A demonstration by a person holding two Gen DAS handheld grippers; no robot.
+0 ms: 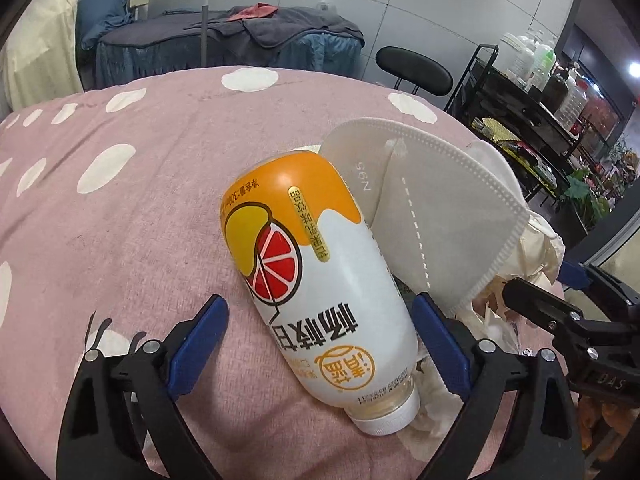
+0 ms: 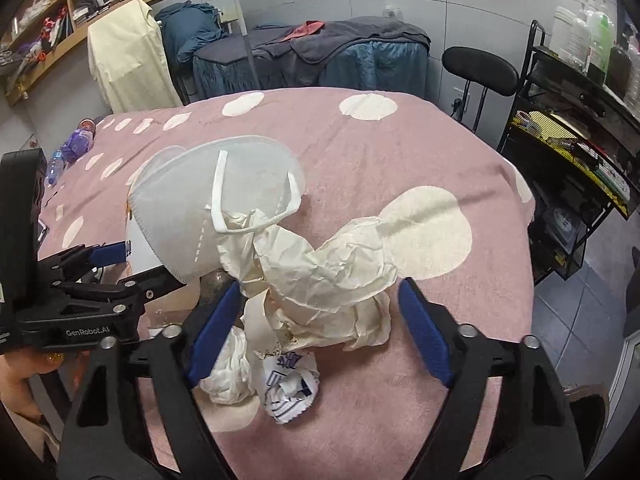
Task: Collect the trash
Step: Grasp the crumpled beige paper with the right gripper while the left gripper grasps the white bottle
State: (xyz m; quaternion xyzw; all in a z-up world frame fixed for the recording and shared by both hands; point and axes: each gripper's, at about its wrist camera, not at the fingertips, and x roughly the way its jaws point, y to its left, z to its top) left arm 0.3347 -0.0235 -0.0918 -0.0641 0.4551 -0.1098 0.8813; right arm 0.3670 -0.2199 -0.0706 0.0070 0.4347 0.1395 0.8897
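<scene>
A white and orange drink bottle [image 1: 304,264] lies on its side on the pink dotted bedspread [image 1: 120,240], cap towards me. My left gripper [image 1: 320,300] stands open astride it, with a gap at the left pad. A white N95 mask [image 1: 432,208] leans on the bottle. To its right lies crumpled cream paper [image 2: 320,268], with a white tissue ball [image 2: 228,376] and a blue-and-white wrapper [image 2: 288,388] in front. My right gripper [image 2: 319,285] is open around the cream paper, its pads not pressing. The mask [image 2: 192,204] also shows in the right wrist view.
Two plastic bottles [image 2: 72,148] lie at the bedspread's far left. A black metal rack [image 2: 568,168] with jars stands off the right edge, and a black chair [image 2: 480,68] is behind it. A covered table [image 2: 320,52] is at the back wall.
</scene>
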